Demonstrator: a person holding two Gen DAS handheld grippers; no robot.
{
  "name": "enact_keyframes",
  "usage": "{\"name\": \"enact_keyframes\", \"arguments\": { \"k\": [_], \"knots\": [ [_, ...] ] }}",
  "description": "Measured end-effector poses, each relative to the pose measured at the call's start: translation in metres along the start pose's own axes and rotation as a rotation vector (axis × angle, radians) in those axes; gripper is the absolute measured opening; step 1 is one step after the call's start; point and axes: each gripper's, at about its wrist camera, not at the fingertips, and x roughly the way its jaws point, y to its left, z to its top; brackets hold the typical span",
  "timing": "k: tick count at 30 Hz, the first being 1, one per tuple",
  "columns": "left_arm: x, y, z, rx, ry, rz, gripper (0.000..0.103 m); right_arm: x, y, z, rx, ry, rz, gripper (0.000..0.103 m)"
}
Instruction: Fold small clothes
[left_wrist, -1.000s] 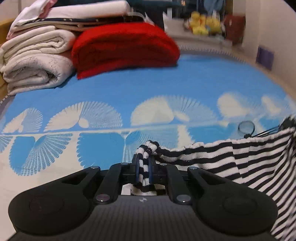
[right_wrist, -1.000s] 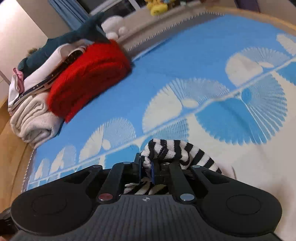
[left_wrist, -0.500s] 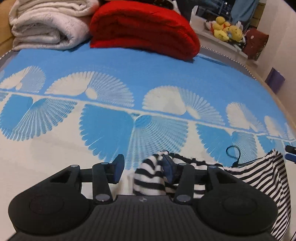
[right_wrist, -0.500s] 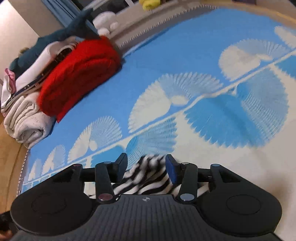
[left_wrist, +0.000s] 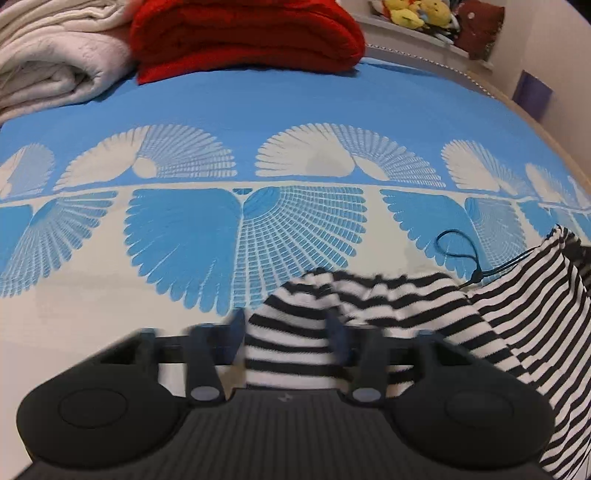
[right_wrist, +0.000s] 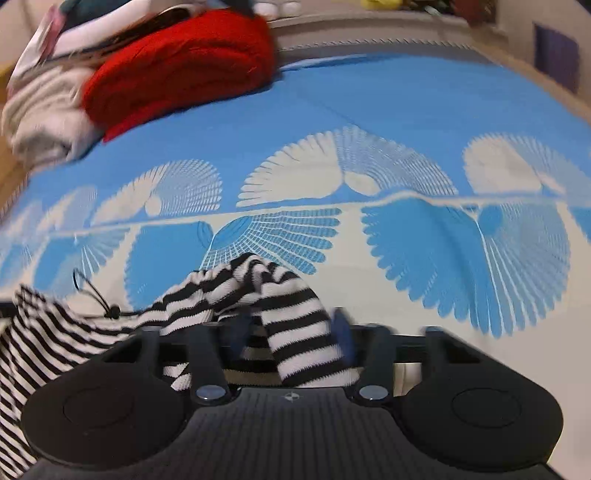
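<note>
The blue fan-patterned bedspread (left_wrist: 295, 110) now carries the striped knit garment (left_wrist: 406, 295), which both tongs held pinched a second ago. The left tongs (left_wrist: 286, 328) and right tongs (right_wrist: 288, 332) stand spread around its near edge. Their jaws have just been closing again, probably to regrip for a fold. A folded red blanket (left_wrist: 243, 33) and cream blankets (left_wrist: 55, 66) sit at the far edge, with plush toys (left_wrist: 417, 14) behind them.

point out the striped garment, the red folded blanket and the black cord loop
striped garment (left_wrist: 291, 332), left wrist view, on the bunched edge between the fingers
red folded blanket (left_wrist: 243, 33), left wrist view, on its top fold
black cord loop (left_wrist: 456, 245), left wrist view, on the loop's strand
</note>
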Motion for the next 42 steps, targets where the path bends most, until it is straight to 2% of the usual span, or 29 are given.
{"name": "enact_keyframes", "arguments": {
  "k": [1, 3, 5, 6, 7, 9, 12, 13, 15, 16, 17, 19, 20, 21, 24, 27, 29, 31, 33, 35, 38, 42],
  "knots": [
    [0.0, 0.002, 0.003, -0.014, -0.016, 0.012, 0.0, -0.002, -0.001, 0.003, 0.013, -0.019, -0.003, 0.001],
    [-0.013, 0.008, 0.011, -0.069, -0.145, 0.099, 0.0, -0.011, -0.008, 0.012, 0.086, -0.098, -0.014, 0.001],
    [-0.025, 0.016, 0.018, -0.154, -0.245, 0.095, 0.0, -0.021, -0.015, 0.02, 0.143, -0.17, -0.017, 0.001],
    [-0.024, 0.015, 0.02, -0.16, -0.249, 0.096, 0.0, -0.022, -0.015, 0.022, 0.148, -0.198, -0.024, 0.001],
    [-0.019, 0.012, 0.021, -0.146, -0.23, 0.096, 0.0, -0.022, -0.013, 0.023, 0.136, -0.224, -0.038, 0.001],
    [-0.006, 0.005, 0.018, -0.105, -0.188, 0.136, 0.0, -0.012, -0.007, 0.023, 0.092, -0.2, -0.079, 0.001],
    [0.02, 0.009, 0.014, -0.114, -0.074, 0.177, 0.002, 0.023, -0.005, 0.012, 0.053, -0.026, -0.084, 0.007],
    [0.031, 0.015, 0.012, -0.137, -0.006, 0.185, 0.005, 0.034, -0.004, 0.007, 0.04, 0.027, -0.087, 0.009],
    [0.041, 0.024, 0.007, -0.183, 0.101, 0.19, 0.017, 0.045, -0.003, -0.003, 0.0, 0.084, -0.12, 0.021],
    [0.037, 0.026, 0.007, -0.19, 0.113, 0.198, 0.02, 0.043, -0.003, -0.005, -0.011, 0.083, -0.132, 0.025],
    [0.027, 0.025, 0.01, -0.181, 0.105, 0.204, 0.027, 0.039, -0.003, -0.005, -0.004, 0.084, -0.142, 0.034],
    [-0.003, 0.023, 0.011, -0.175, 0.048, 0.176, 0.039, 0.02, -0.007, -0.001, 0.033, 0.071, -0.146, 0.036],
    [-0.02, 0.024, 0.01, -0.183, 0.024, 0.145, 0.05, 0.005, -0.011, -0.001, 0.06, 0.054, -0.132, 0.036],
    [-0.034, 0.027, 0.008, -0.193, 0.013, 0.116, 0.054, -0.012, -0.015, -0.002, 0.091, 0.037, -0.11, 0.037],
    [-0.075, 0.038, -0.008, -0.234, 0.024, 0.058, 0.054, -0.057, -0.029, -0.008, 0.139, 0.015, -0.083, 0.043],
    [-0.109, 0.042, -0.041, -0.251, 0.043, 0.011, 0.054, -0.101, -0.044, -0.031, 0.177, 0.018, -0.082, 0.051],
    [-0.12, 0.044, -0.07, -0.288, 0.079, -0.024, 0.054, -0.122, -0.052, -0.055, 0.195, 0.053, -0.056, 0.052],
    [-0.115, 0.047, -0.101, -0.343, 0.15, -0.025, 0.053, -0.133, -0.06, -0.082, 0.208, 0.098, -0.056, 0.054],
    [-0.11, 0.046, -0.121, -0.358, 0.209, -0.011, 0.051, -0.138, -0.066, -0.108, 0.234, 0.126, -0.085, 0.054],
    [-0.107, 0.046, -0.128, -0.353, 0.228, 0.006, 0.052, -0.133, -0.069, -0.124, 0.269, 0.205, -0.082, 0.054],
    [-0.098, 0.051, -0.133, -0.392, 0.249, -0.011, 0.053, -0.126, -0.061, -0.13, 0.251, 0.2, -0.064, 0.055],
    [-0.084, 0.055, -0.137, -0.442, 0.292, -0.043, 0.053, -0.104, -0.048, -0.139, 0.218, 0.284, -0.052, 0.057]
  ]
}}
